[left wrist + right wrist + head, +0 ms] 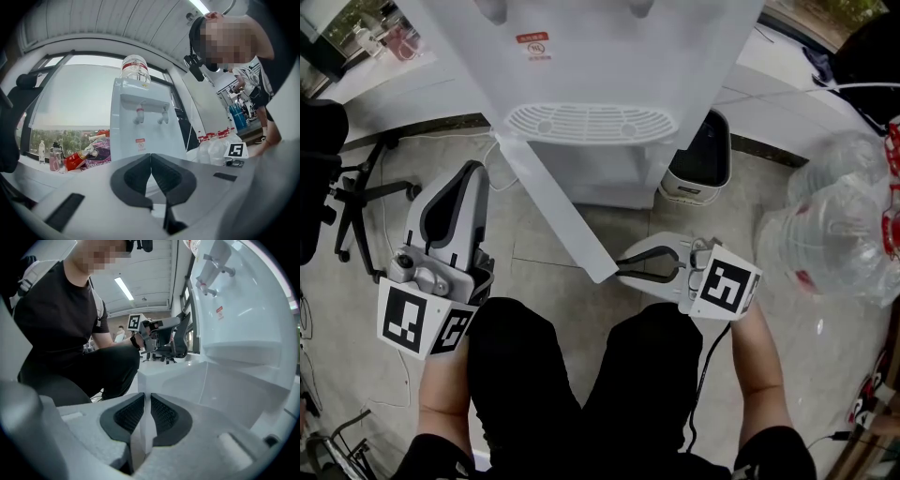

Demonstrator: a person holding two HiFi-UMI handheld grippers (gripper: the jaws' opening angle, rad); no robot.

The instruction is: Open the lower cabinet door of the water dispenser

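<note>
The right gripper (622,266) grips the free edge of the door (555,208) standing open from the dispenser (591,56), while the left gripper (471,172), clenched and empty, hovers before the dispenser.

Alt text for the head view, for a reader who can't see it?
Seen from above, the right gripper is clamped on the free edge of the lower cabinet door of the water dispenser; the door stands swung open toward the person's knees. The left gripper hangs shut and empty at left, and clear water bottles lie at right.
</note>
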